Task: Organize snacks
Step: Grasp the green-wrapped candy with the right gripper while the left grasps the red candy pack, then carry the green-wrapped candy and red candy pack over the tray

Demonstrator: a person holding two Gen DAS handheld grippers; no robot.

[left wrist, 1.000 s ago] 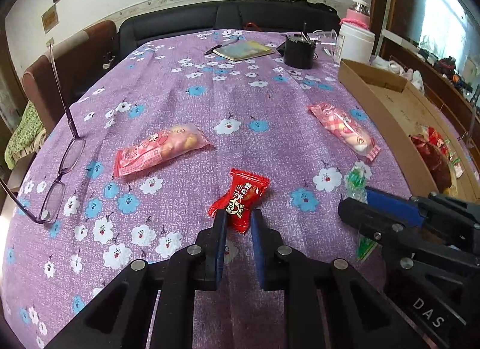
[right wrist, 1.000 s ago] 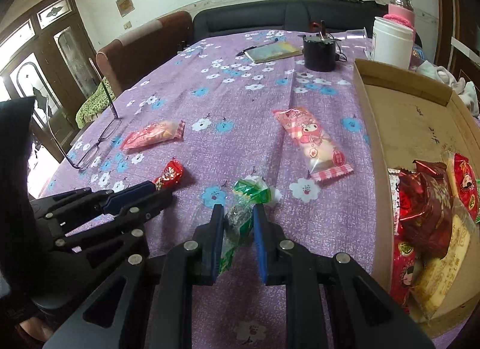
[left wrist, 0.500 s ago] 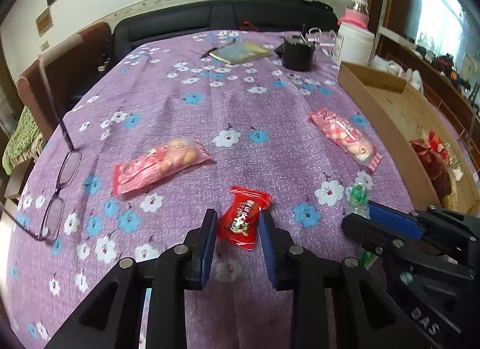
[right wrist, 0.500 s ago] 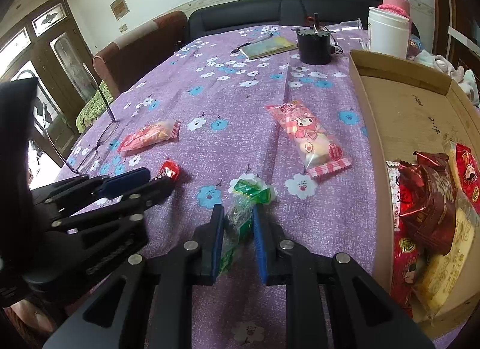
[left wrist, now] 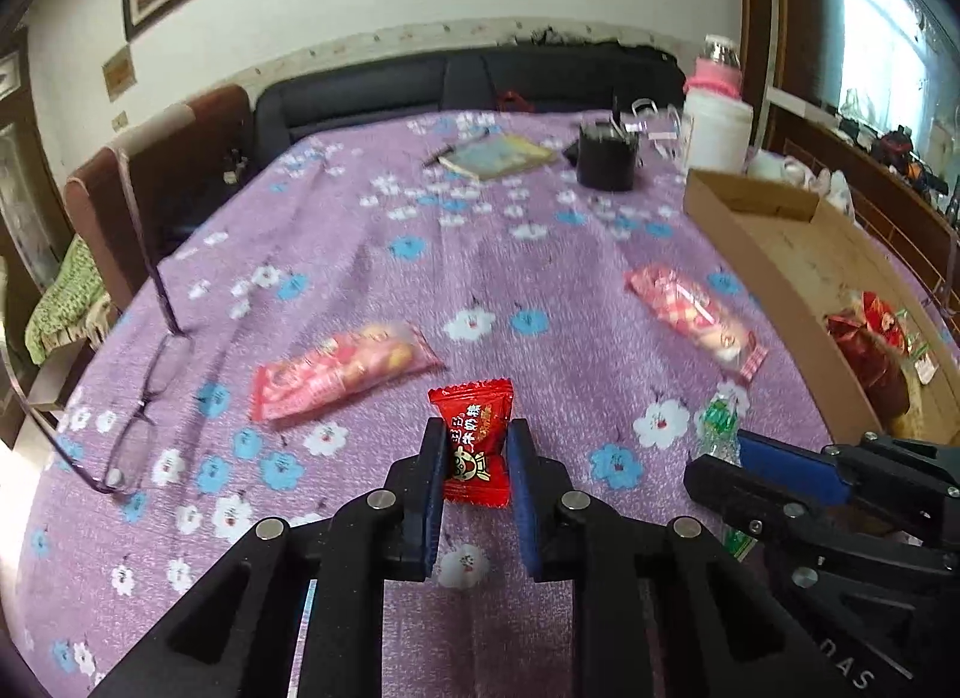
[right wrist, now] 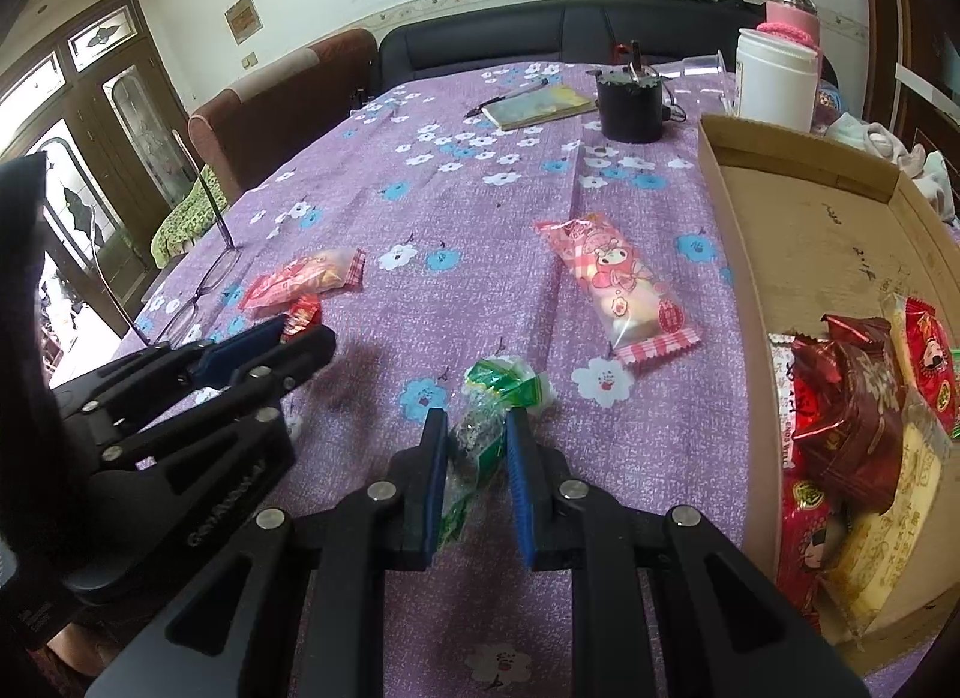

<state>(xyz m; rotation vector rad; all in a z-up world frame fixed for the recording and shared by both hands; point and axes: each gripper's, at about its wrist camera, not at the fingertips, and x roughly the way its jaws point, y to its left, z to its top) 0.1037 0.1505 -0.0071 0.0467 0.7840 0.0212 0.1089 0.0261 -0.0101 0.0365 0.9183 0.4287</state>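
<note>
Purple cloth printed with white and blue flowers (left wrist: pixel 540 254) covers the table, and the cardboard tray (right wrist: pixel 798 218) along its edge serves as the landmark. On the side of the tray away from its wall, nearest to it, the right gripper (right wrist: pixel 477 458) is clamped on a green-and-clear wrapped candy (right wrist: pixel 480 428), whose upper end pokes out above the blue pads. Farther from the tray, the left gripper (left wrist: pixel 477 461) pinches a small red candy packet (left wrist: pixel 477 440) with white lettering; the packet stands upright between the pads. Inside the tray, at its near end, lies a heap of snacks (right wrist: pixel 858 410): dark red foil packs, a red packet and a pale yellow one. Just beside the tray's long wall, on the cloth, lies a pink checked pastry pack (right wrist: pixel 618 290). Well apart from the tray, beyond the left gripper, rests a red-and-pink biscuit pack (left wrist: pixel 342 368), and farther still a pair of glasses (left wrist: pixel 138 398) with one arm raised. Past the tray's far end stand a white jar (right wrist: pixel 774 77) and a black cup (right wrist: pixel 630 110).
</note>
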